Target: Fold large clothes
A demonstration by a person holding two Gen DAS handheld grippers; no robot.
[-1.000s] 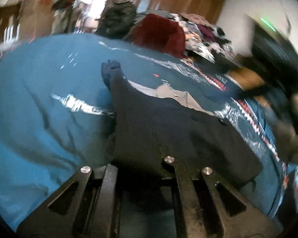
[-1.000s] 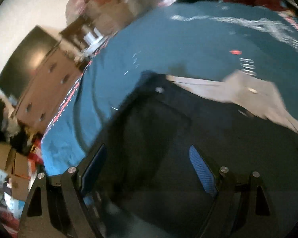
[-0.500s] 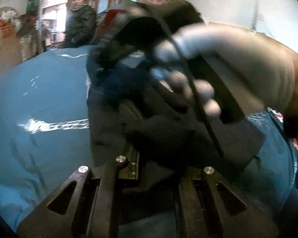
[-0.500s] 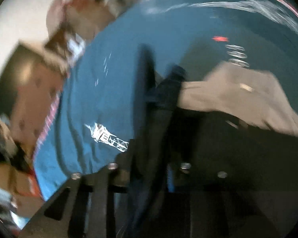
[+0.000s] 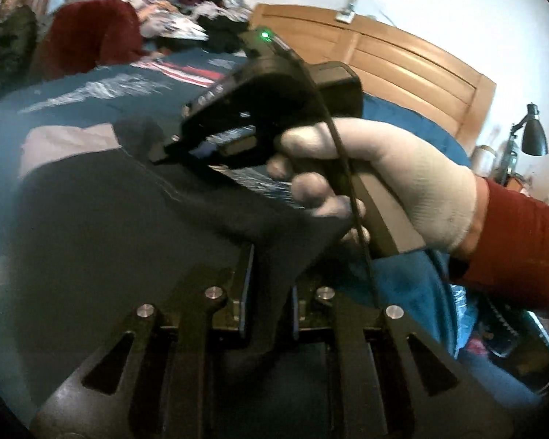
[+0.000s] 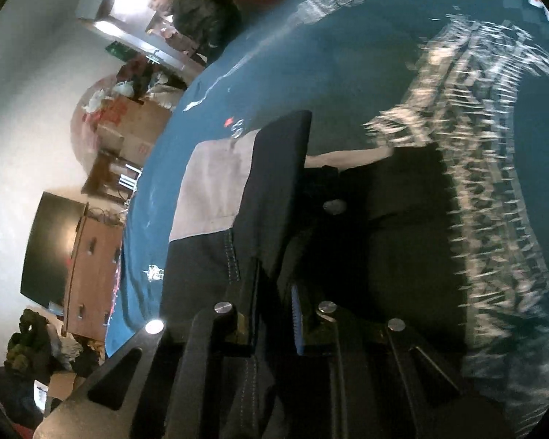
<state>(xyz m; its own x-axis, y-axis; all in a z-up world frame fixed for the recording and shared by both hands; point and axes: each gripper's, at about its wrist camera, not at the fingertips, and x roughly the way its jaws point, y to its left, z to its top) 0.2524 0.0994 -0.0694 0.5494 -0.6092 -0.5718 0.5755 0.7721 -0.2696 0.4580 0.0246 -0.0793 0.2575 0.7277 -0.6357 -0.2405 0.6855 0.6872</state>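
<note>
Two hand-held grippers, left [image 5: 267,307] and right [image 6: 274,311], each clamped on dark trousers [image 5: 109,219] over the blue bedspread [image 6: 329,55].

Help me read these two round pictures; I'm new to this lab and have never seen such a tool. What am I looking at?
A person holds a two-finger gripper in each hand, each carrying a fisheye camera looking along its fingers. The left wrist view shows the left gripper shut on a dark garment; beyond it a gloved hand holds the right gripper. The right wrist view shows that gripper shut on the same garment, which lies on a bed with a blue cover.
</note>
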